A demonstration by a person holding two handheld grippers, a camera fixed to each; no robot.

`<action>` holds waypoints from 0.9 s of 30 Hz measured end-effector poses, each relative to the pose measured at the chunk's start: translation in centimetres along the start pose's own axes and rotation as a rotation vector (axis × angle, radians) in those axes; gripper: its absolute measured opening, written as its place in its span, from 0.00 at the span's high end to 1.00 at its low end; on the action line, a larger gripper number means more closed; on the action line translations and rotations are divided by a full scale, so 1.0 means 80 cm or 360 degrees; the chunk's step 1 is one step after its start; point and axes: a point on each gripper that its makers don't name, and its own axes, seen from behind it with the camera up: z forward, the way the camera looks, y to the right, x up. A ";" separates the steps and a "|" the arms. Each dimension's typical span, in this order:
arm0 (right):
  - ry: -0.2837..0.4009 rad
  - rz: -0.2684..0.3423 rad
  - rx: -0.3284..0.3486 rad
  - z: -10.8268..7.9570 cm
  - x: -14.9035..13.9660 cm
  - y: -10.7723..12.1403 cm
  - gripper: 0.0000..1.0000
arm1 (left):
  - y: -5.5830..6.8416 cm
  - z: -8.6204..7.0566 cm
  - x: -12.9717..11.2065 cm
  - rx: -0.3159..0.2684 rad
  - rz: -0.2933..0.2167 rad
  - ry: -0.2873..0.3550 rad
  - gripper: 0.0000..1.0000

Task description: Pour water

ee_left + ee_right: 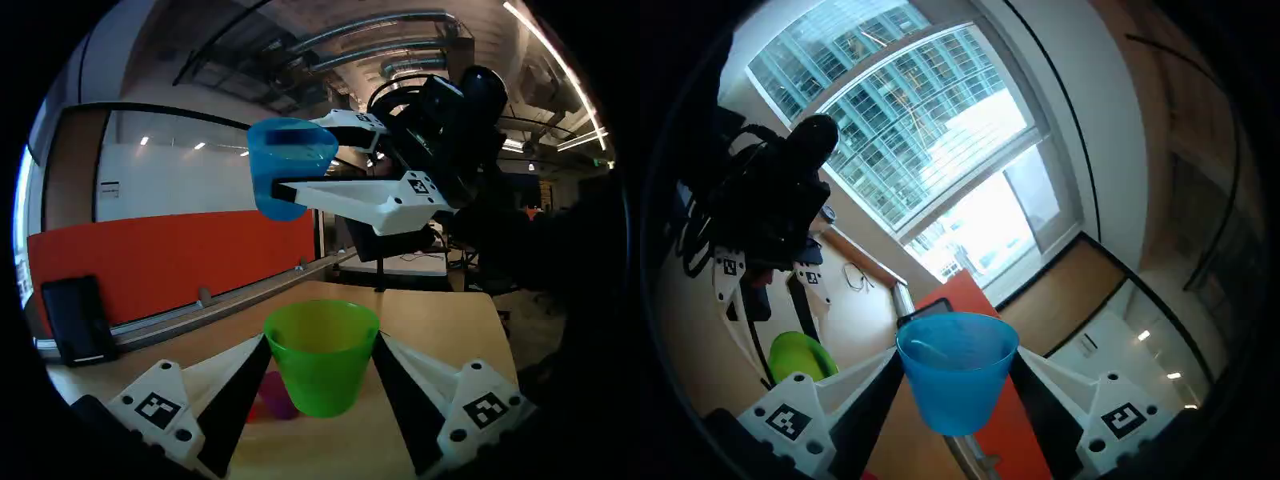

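Note:
A green cup (322, 368) stands upright between the fingers of my left gripper (320, 376), which is shut on it just above the wooden table (448, 320). Higher up, a blue cup (286, 164) hangs in the air, gripped by the right gripper (320, 172) that reaches in from the right. In the right gripper view the blue cup (958, 380) sits between the fingers of my right gripper (958, 392), tilted, with a little water inside. The green cup (800, 358) and the left gripper (780, 320) show below at the left.
A dark phone-like slab (78, 320) leans against the orange wall panel (176, 256) at the table's left edge. Small pink and red things (272, 398) lie on the table behind the green cup. Desks and chairs stand beyond the table's far end.

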 end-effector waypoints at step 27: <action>-0.0020 -0.0360 -0.0050 0.006 0.001 0.018 0.10 | 0.001 0.002 0.005 -0.0009 0.0019 -0.0002 0.13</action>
